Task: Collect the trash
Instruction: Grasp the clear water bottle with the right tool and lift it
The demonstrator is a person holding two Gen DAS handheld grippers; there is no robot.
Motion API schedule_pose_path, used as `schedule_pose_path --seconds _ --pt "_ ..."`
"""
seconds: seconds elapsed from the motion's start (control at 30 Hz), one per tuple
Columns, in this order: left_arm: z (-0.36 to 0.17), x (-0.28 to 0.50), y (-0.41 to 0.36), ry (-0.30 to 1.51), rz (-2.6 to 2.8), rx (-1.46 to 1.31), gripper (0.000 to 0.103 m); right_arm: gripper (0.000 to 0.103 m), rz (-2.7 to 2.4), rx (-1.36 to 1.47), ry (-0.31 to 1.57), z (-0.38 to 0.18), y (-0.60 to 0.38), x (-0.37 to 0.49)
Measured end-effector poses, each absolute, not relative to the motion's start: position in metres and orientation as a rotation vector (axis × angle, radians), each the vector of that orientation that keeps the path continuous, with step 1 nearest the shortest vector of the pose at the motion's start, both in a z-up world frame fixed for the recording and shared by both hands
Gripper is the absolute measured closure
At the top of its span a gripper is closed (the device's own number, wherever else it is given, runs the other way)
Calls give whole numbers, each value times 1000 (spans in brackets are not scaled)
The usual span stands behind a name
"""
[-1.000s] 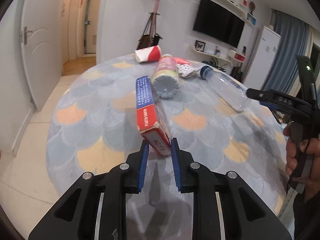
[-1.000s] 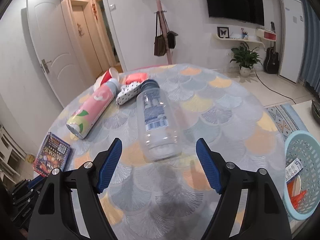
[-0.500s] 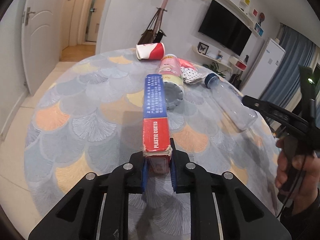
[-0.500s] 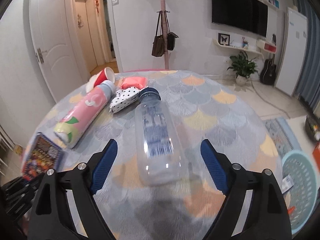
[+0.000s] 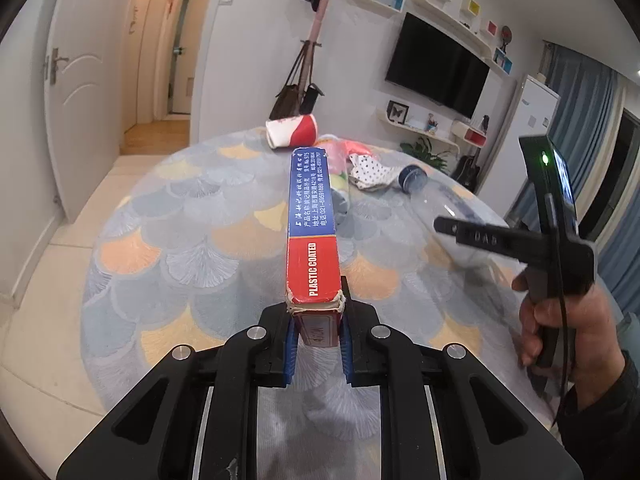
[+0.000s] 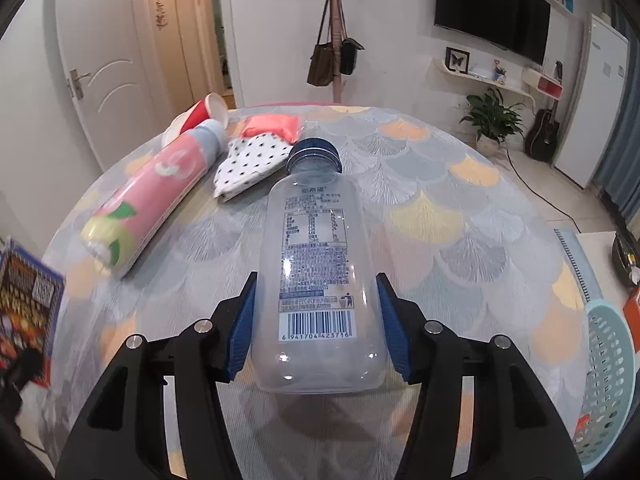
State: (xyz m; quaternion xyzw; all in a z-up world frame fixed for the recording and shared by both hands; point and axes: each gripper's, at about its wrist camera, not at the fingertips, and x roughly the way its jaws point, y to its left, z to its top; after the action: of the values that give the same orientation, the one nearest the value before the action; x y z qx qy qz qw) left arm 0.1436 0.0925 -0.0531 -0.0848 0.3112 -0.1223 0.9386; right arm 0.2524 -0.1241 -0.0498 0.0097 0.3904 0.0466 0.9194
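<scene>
My left gripper [image 5: 316, 336] is shut on a red and blue card box [image 5: 312, 236] and holds it lifted above the round table [image 5: 168, 248]. The box also shows at the left edge of the right wrist view [image 6: 24, 300]. My right gripper [image 6: 316, 316] has its blue pads on either side of a clear plastic bottle [image 6: 316, 264] that lies on the table, cap pointing away. The pads touch or nearly touch the bottle's sides. The right gripper also shows in the left wrist view [image 5: 516, 240].
A pink bottle [image 6: 156, 188], a red paper cup [image 6: 200, 114], a dotted wrapper [image 6: 252, 160] and a red packet [image 6: 272, 126] lie on the far side. A light blue basket [image 6: 608, 372] with trash stands on the floor at the right.
My left gripper closed on the card box and lifted it off the table. My right gripper moved forward around the clear bottle and its jaws narrowed onto it.
</scene>
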Motion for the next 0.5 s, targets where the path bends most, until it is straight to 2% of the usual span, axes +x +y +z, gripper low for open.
schedule_pose_path --seconds 0.2,0.5 --pt "-41 126 91 588 -261 -153 88 51 120 128 754 -42 -142 210" --pt "-28 114 80 550 -285 -134 87 51 148 74 564 -9 -141 142"
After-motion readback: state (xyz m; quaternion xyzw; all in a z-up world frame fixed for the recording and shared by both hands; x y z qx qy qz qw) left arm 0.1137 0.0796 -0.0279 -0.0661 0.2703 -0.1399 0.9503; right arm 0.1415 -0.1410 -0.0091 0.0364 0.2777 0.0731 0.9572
